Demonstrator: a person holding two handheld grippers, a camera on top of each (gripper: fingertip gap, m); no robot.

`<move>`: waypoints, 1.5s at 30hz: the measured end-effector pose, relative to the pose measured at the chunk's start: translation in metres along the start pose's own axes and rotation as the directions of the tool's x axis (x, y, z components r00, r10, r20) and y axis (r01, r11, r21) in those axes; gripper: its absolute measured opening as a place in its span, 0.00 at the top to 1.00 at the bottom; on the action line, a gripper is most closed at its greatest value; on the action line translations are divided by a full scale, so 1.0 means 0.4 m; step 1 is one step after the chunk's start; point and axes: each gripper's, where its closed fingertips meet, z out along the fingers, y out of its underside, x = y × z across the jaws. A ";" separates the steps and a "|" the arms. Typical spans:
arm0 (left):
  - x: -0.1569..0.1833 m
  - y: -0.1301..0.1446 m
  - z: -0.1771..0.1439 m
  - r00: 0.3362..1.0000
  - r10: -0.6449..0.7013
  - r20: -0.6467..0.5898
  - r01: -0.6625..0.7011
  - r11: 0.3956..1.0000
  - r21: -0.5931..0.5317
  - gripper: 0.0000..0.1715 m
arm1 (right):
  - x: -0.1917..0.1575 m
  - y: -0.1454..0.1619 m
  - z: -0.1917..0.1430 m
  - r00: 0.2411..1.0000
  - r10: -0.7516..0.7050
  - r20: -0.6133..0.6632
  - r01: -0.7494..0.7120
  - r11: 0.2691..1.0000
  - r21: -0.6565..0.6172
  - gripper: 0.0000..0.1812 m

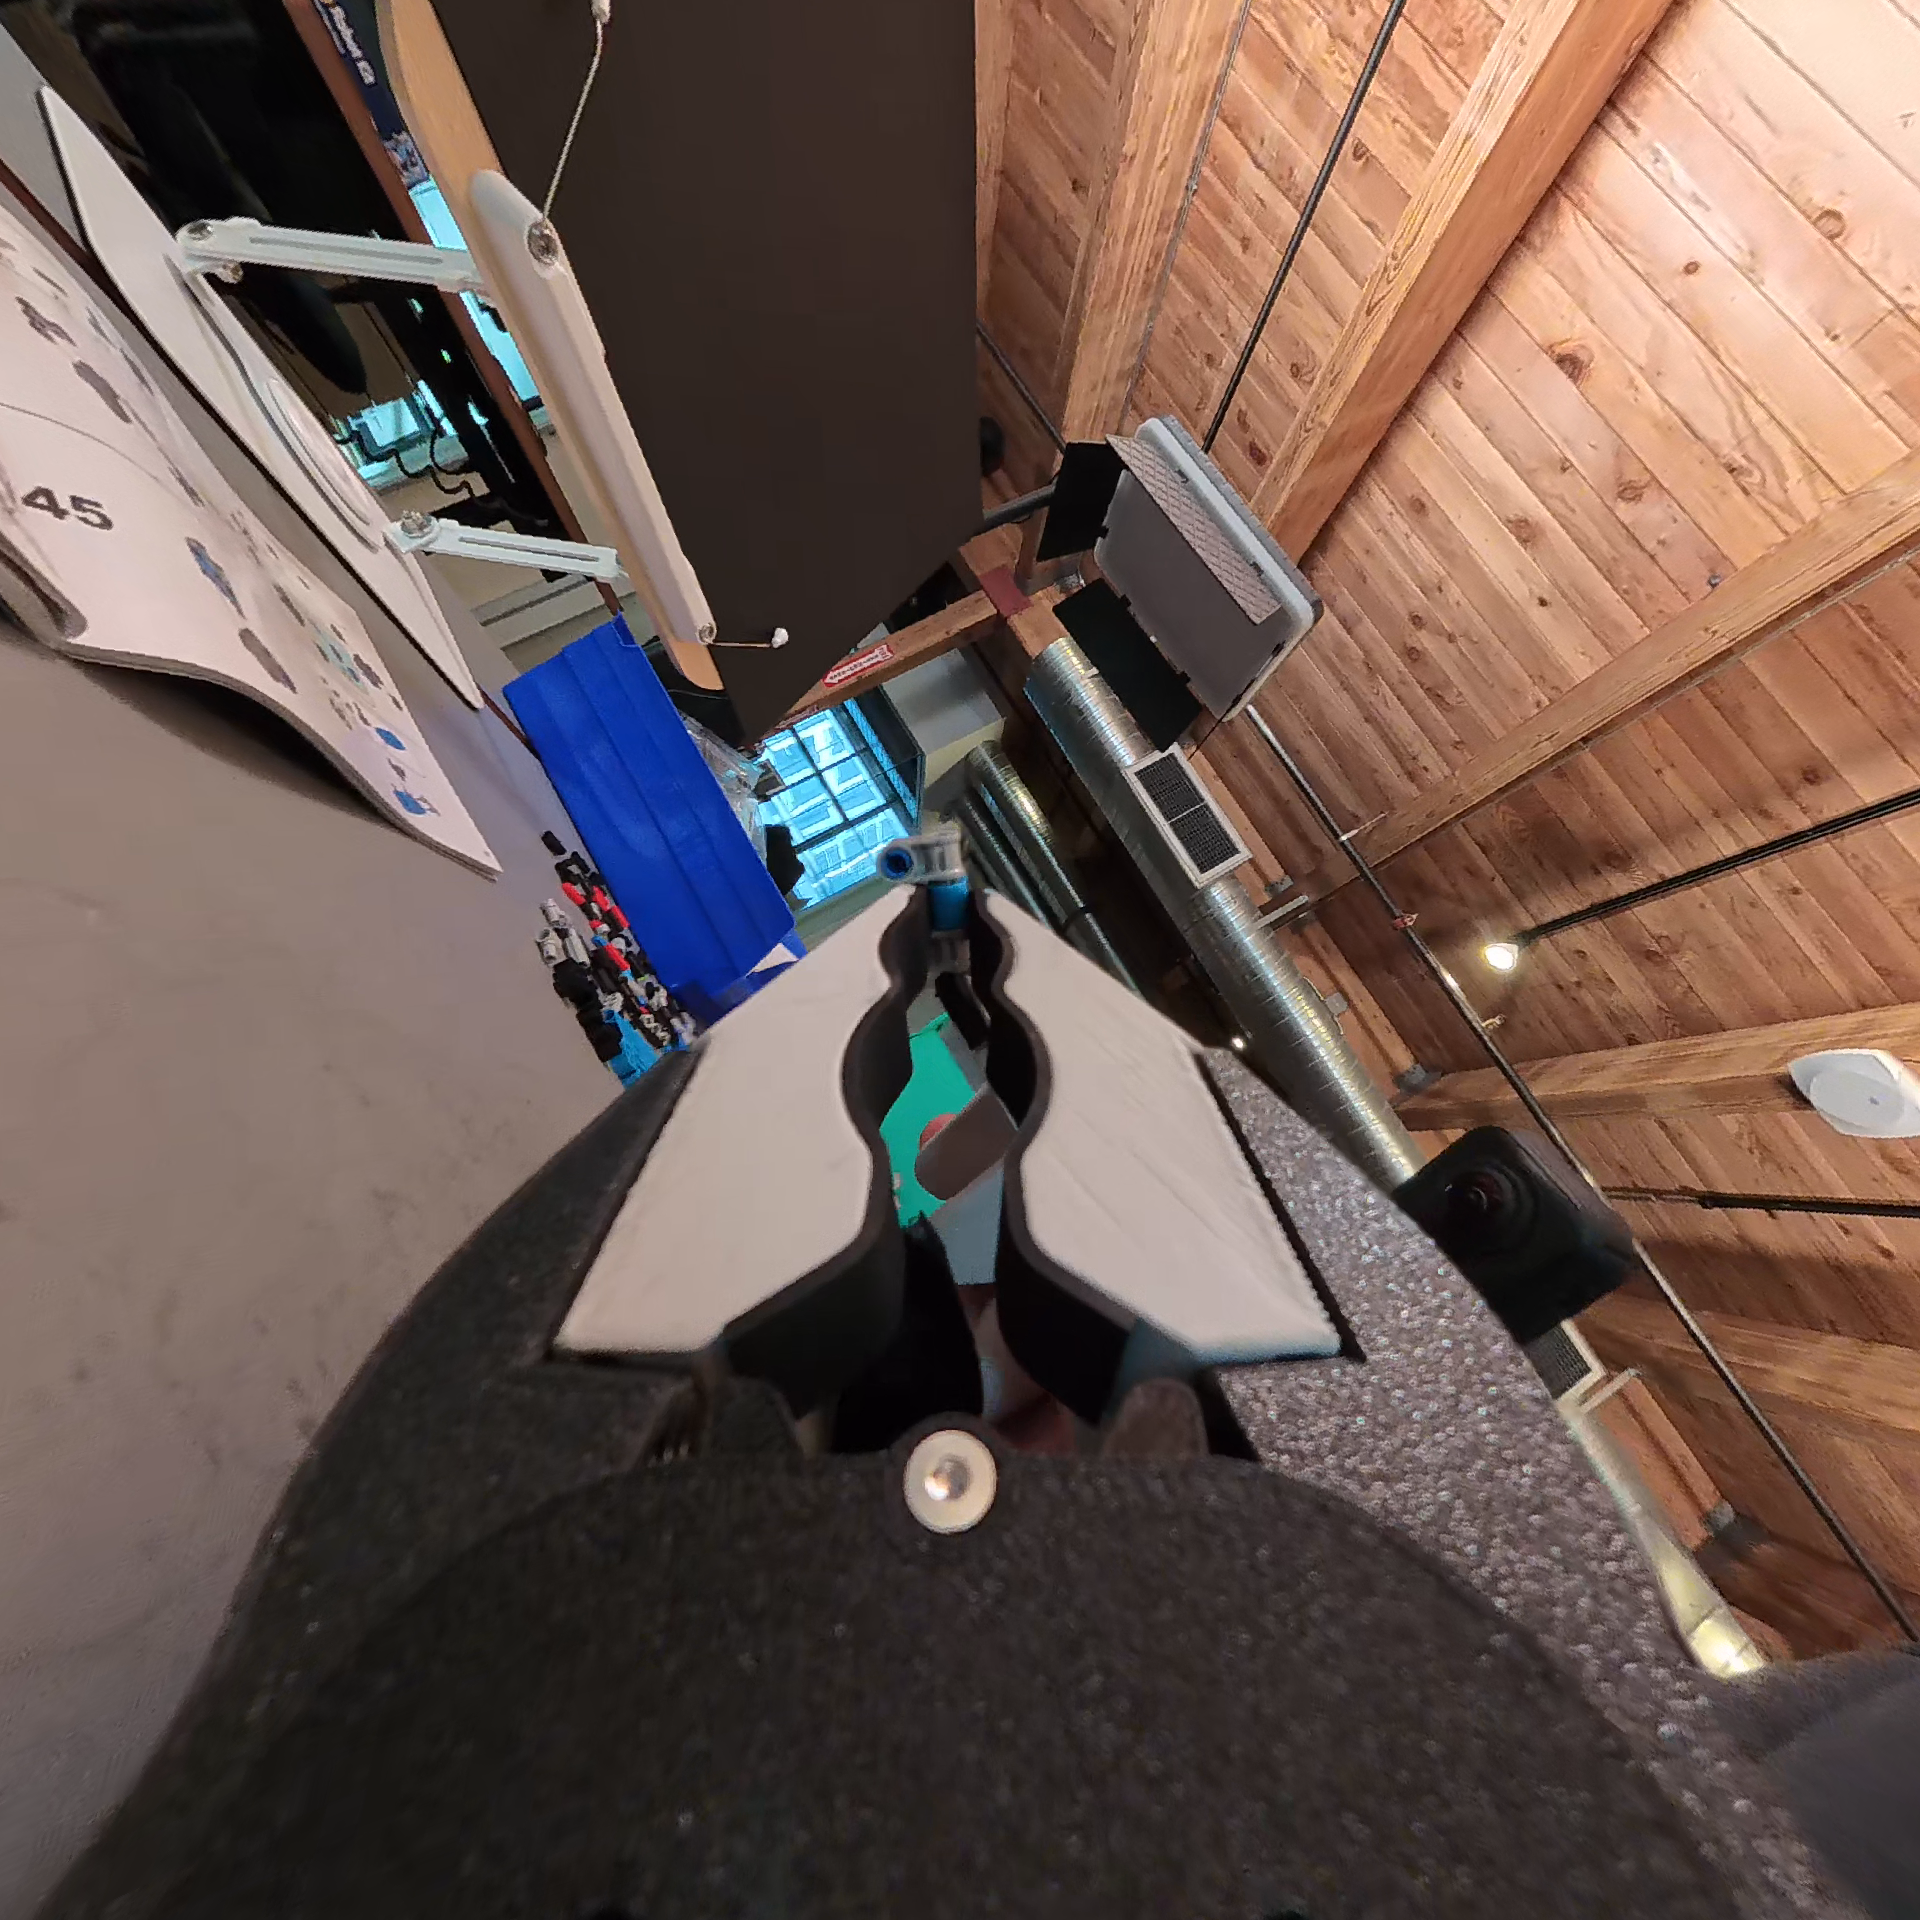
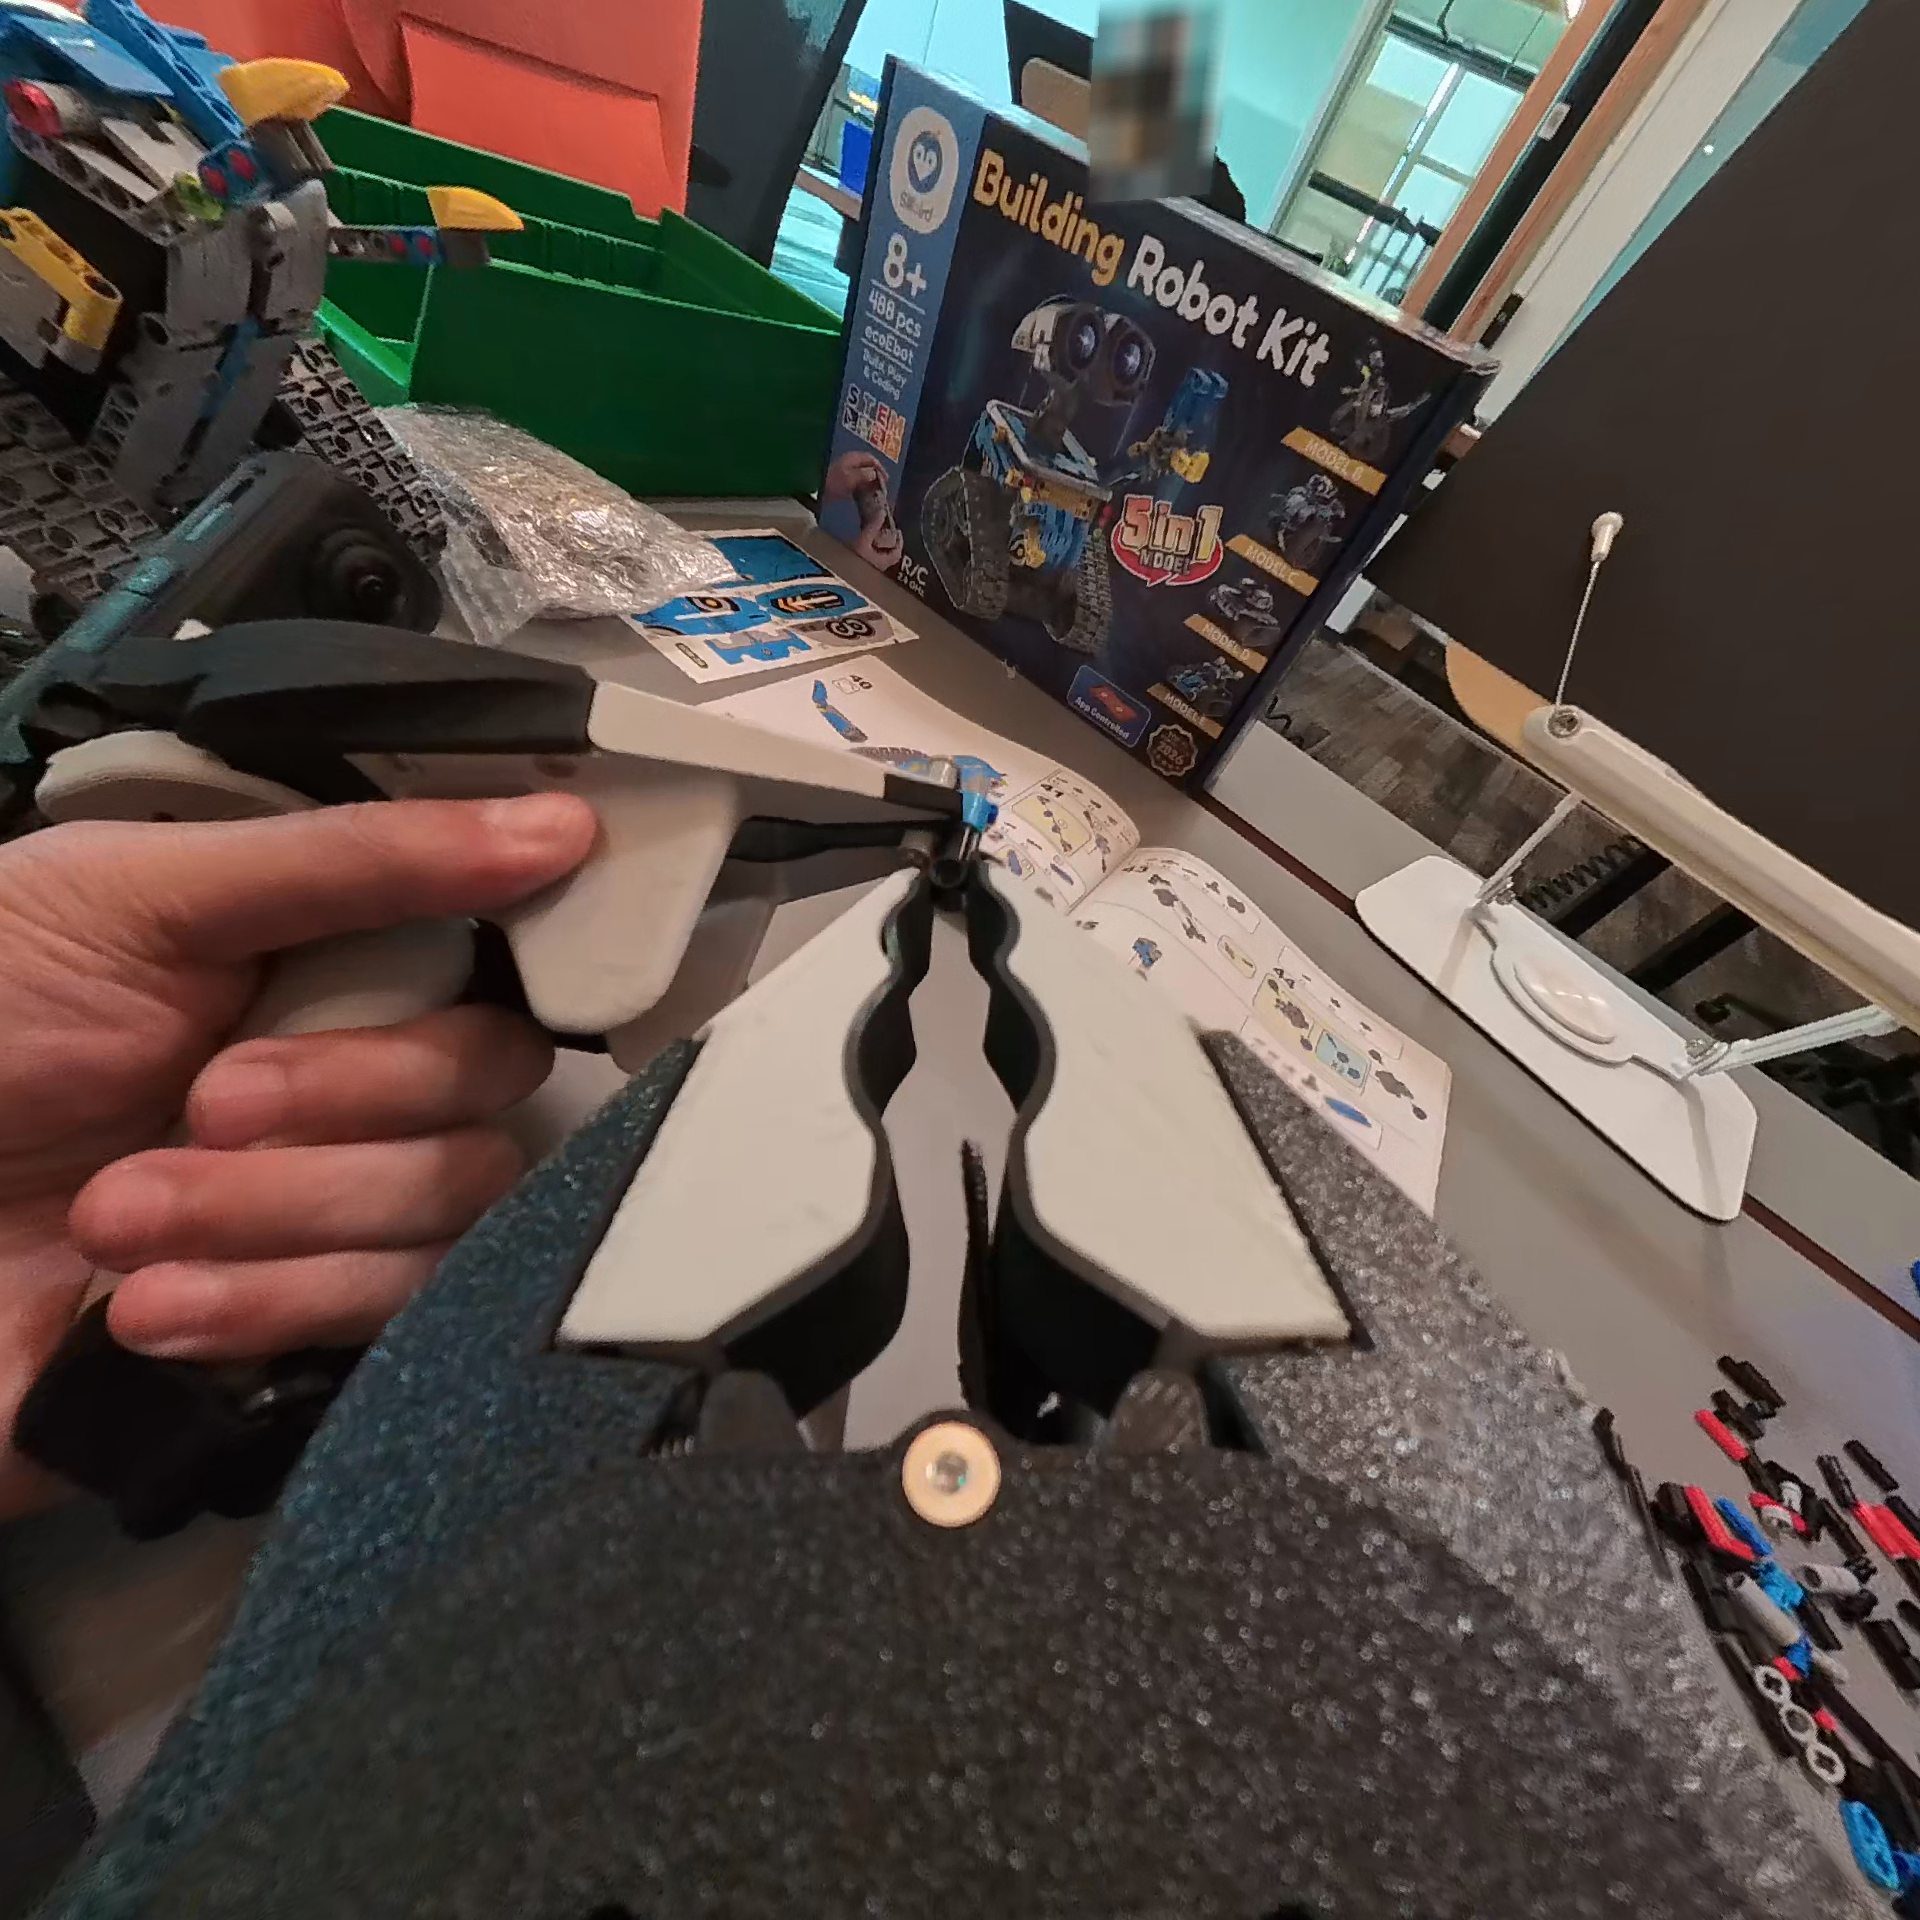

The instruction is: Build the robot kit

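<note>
My left gripper (image 1: 943, 914) is shut on a small blue pin (image 1: 945, 902) with a grey connector (image 1: 920, 860) on its far end. In the right wrist view a hand (image 2: 260, 1039) holds this left gripper (image 2: 940, 798), which reaches in from the left with the blue and grey piece (image 2: 971, 784) at its tips. My right gripper (image 2: 948, 888) is shut on a small black pin (image 2: 948, 871), held just under the blue piece and touching it. Both hang above the open instruction booklet (image 2: 1247, 977) on the grey table (image 2: 1558, 1299).
A kit box (image 2: 1143, 447) stands behind the booklet, with a green bin (image 2: 623, 353), a bubble-wrap bag (image 2: 540, 520), a sticker sheet (image 2: 769, 613) and a part-built model (image 2: 156, 260) at the left. Loose small parts (image 2: 1787, 1558) lie at the right. A white lamp base (image 2: 1558, 1018) and a blue bin (image 1: 655, 810) stand nearby. Only a small space, under 4 cm, lies between the two pairs of fingers.
</note>
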 end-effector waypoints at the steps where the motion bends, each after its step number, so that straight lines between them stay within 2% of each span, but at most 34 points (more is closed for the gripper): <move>1: 0.000 0.002 0.001 1.000 0.004 0.002 -0.004 1.000 -0.004 0.99 | 0.000 0.004 -0.001 1.000 0.007 0.002 -0.007 1.000 -0.004 0.97; 5: 0.008 0.007 0.005 1.000 0.026 -0.012 -0.026 0.999 -0.020 0.98 | 0.004 0.000 -0.009 1.000 0.012 -0.012 -0.012 1.000 0.003 0.97; 6: 0.012 0.006 0.005 0.999 0.032 -0.019 -0.033 0.999 -0.021 0.98 | 0.004 -0.001 -0.009 0.998 0.056 0.013 -0.057 0.998 0.015 0.96; 8: 0.032 0.011 0.008 0.997 0.061 -0.051 -0.064 0.996 -0.057 0.97 | 0.002 -0.012 -0.016 0.951 0.251 0.182 -0.265 0.963 0.056 0.95; 10: 0.074 0.026 0.015 0.977 0.194 -0.088 -0.203 0.974 -0.102 0.97 | 0.008 -0.029 -0.039 0.787 0.464 0.407 -0.520 0.854 0.032 0.92; 13: 0.097 0.044 0.013 0.967 0.217 -0.129 -0.234 0.963 -0.136 0.97 | 0.009 -0.054 -0.100 0.429 0.568 0.702 -0.716 0.688 -0.119 0.79; 15: 0.111 0.058 0.016 0.959 0.235 -0.158 -0.260 0.952 -0.164 0.97 | 0.013 -0.047 -0.121 0.346 0.567 0.747 -0.726 0.667 -0.171 0.82; 18: 0.132 0.099 0.023 0.941 0.268 -0.205 -0.312 0.923 -0.226 0.97 | 0.016 -0.065 -0.143 0.212 0.564 0.798 -0.763 0.606 -0.226 0.82; 20: 0.137 0.116 0.024 0.934 0.284 -0.218 -0.335 0.909 -0.248 0.97 | 0.000 -0.043 -0.135 0.203 0.586 0.784 -0.740 0.617 -0.269 0.82; 22: 0.139 0.122 0.026 0.930 0.293 -0.222 -0.345 0.903 -0.256 0.97 | -0.010 -0.051 -0.149 0.182 0.563 0.806 -0.730 0.626 -0.273 0.91; 23: 0.136 0.123 0.026 0.928 0.304 -0.214 -0.354 0.899 -0.258 0.97 | -0.008 -0.048 -0.148 0.204 0.559 0.803 -0.726 0.637 -0.259 0.93; 25: 0.132 0.120 0.025 0.931 0.300 -0.207 -0.348 0.901 -0.259 0.98 | -0.008 -0.047 -0.151 0.190 0.558 0.808 -0.728 0.632 -0.265 0.96; 30: 0.118 0.118 0.021 0.934 0.313 -0.172 -0.349 0.902 -0.255 0.99 | -0.023 -0.030 -0.147 0.171 0.580 0.797 -0.708 0.634 -0.310 0.97; 36: 0.108 0.113 0.024 0.929 0.338 -0.148 -0.366 0.897 -0.248 0.99 | -0.026 -0.023 -0.140 0.119 0.609 0.784 -0.729 0.590 -0.348 0.97; 41: 0.099 0.106 0.025 0.926 0.356 -0.123 -0.376 0.896 -0.236 0.99 | -0.029 -0.018 -0.132 0.114 0.625 0.773 -0.738 0.574 -0.355 0.97; 43: 0.096 0.101 0.028 0.928 0.353 -0.118 -0.371 0.901 -0.227 0.99 | -0.027 -0.015 -0.125 0.140 0.633 0.761 -0.745 0.573 -0.340 0.97; 45: 0.085 0.096 0.029 0.932 0.346 -0.105 -0.361 0.905 -0.223 0.99 | -0.025 -0.010 -0.118 0.115 0.653 0.749 -0.757 0.546 -0.359 0.97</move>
